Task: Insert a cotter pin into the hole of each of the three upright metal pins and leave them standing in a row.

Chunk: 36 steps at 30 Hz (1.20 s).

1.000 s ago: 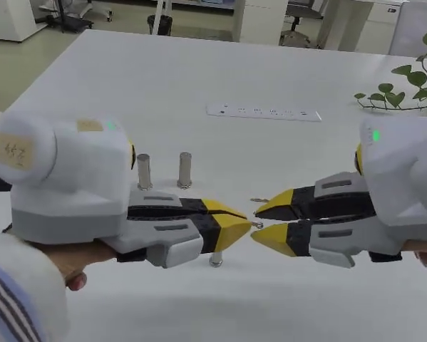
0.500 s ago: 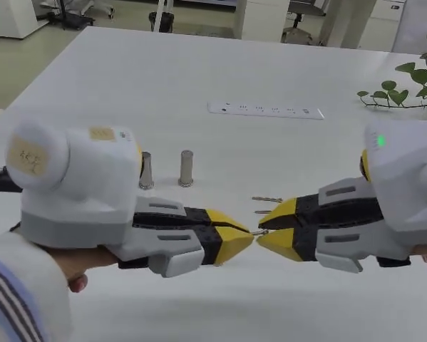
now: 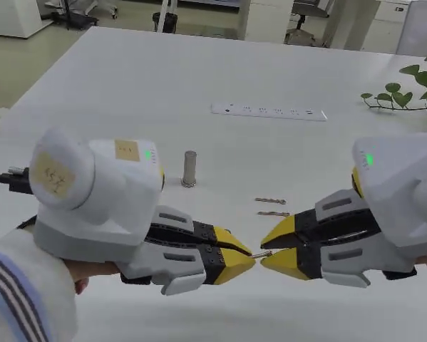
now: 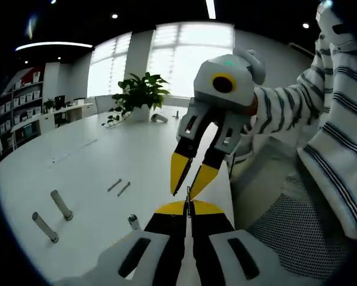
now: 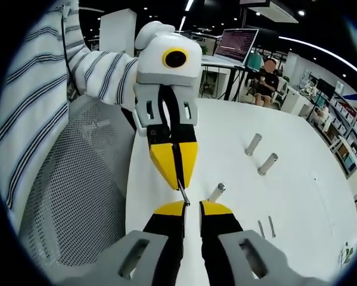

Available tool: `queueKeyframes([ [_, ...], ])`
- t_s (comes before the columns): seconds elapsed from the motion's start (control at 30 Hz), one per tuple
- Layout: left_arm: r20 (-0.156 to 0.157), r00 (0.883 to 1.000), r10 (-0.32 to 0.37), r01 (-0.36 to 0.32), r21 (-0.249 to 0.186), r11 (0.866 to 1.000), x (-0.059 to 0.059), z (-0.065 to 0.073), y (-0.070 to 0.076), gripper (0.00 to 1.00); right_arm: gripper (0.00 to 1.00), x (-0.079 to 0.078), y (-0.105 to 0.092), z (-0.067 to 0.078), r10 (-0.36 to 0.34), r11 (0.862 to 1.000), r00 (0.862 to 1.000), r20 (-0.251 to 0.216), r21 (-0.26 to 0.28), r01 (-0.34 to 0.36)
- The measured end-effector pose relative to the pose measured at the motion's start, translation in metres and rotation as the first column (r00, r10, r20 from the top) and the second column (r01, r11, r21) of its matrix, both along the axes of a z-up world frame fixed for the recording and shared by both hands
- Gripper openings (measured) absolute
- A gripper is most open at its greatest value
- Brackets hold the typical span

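Left gripper (image 3: 252, 255): my jaws were clamped tight on a cotter pin (image 5: 182, 192), its free end poking out past the yellow tips. Right gripper (image 5: 191, 205): jaws parted narrowly, holding nothing. The pin's end sat at that gap; contact unclear. The pin's long axis ran roughly level from my left jaws toward my right, above the tabletop (image 3: 199, 92). One metal pin (image 5: 216, 192) stood just beyond the tips. A second metal pin (image 5: 267, 164) and a third metal pin (image 5: 253, 144) stood farther off. Two spare cotter pins (image 3: 270, 201) lay side by side.
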<state>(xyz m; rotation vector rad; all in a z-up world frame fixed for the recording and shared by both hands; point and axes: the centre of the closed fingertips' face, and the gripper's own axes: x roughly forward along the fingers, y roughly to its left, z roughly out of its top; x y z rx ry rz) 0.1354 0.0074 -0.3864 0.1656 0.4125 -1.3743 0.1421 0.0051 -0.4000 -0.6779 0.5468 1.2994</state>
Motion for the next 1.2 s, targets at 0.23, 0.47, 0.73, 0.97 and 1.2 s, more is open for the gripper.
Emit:
queueKeyframes([
  [0.23,0.001,1.000,-0.029,0.029,0.037,0.999,-0.004,-0.006,-0.002,0.00,0.00,-0.009,0.000,-0.007,0.039,0.999,0.999,-0.015,-0.034,-0.040],
  [0.47,0.008,0.998,-0.059,0.058,0.082,0.995,-0.008,-0.014,-0.004,0.00,0.00,-0.015,-0.002,-0.016,0.069,0.996,0.997,-0.043,-0.053,-0.071],
  [0.73,0.033,0.994,-0.104,0.098,0.136,0.986,-0.011,-0.020,-0.007,0.00,0.00,-0.021,-0.005,-0.023,0.085,0.993,0.993,-0.077,-0.072,-0.091],
  [0.97,0.071,0.990,-0.119,0.107,0.151,0.983,-0.009,-0.023,-0.008,0.00,0.00,-0.017,-0.008,-0.023,0.055,0.998,0.994,-0.095,-0.038,-0.059],
  [1.2,0.127,0.987,-0.101,0.080,0.159,0.984,0.003,-0.024,-0.007,0.09,0.00,-0.010,-0.011,-0.025,0.030,0.999,0.995,-0.096,-0.037,-0.034],
])
